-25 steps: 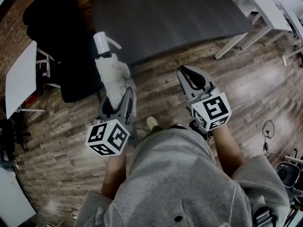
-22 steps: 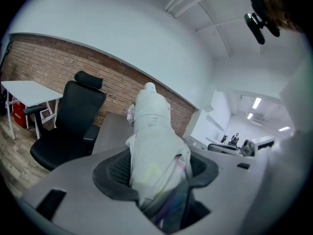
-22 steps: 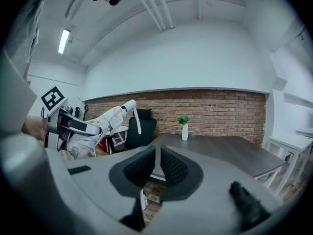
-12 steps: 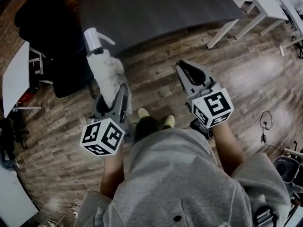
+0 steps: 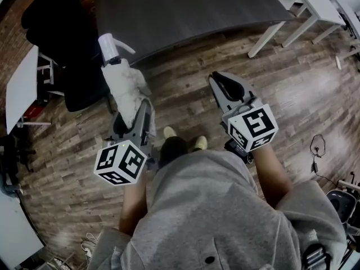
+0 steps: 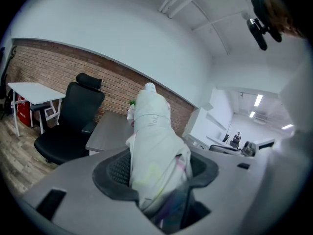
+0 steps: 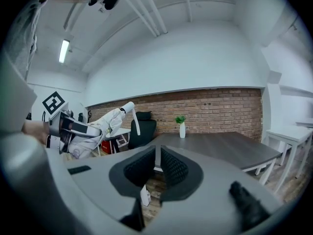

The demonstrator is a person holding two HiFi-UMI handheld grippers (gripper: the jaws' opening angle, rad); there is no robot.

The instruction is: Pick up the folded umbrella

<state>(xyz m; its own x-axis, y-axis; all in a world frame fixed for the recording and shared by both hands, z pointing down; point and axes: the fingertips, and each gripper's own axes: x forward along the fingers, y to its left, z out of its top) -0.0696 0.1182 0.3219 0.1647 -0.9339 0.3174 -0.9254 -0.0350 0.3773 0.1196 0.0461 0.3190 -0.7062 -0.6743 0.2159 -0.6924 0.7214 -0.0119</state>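
Note:
The folded umbrella is white, with a white handle cap at its far end. It sticks out forward from my left gripper, which is shut on its near end, above the wooden floor. In the left gripper view the umbrella fills the gap between the dark pads. My right gripper hangs to the right at about the same height, shut with nothing in it; its pads meet. The right gripper view also shows the umbrella, off to its left.
A dark grey table stands ahead, with a small plant vase on it. A black office chair is at the left, beside a white desk. White tables stand at the far right. A cable lies on the floor.
The person has stepped, so table and chair have shifted slightly in the head view and both feet now show. Both grippers moved along together; the umbrella stays in the left jaws.

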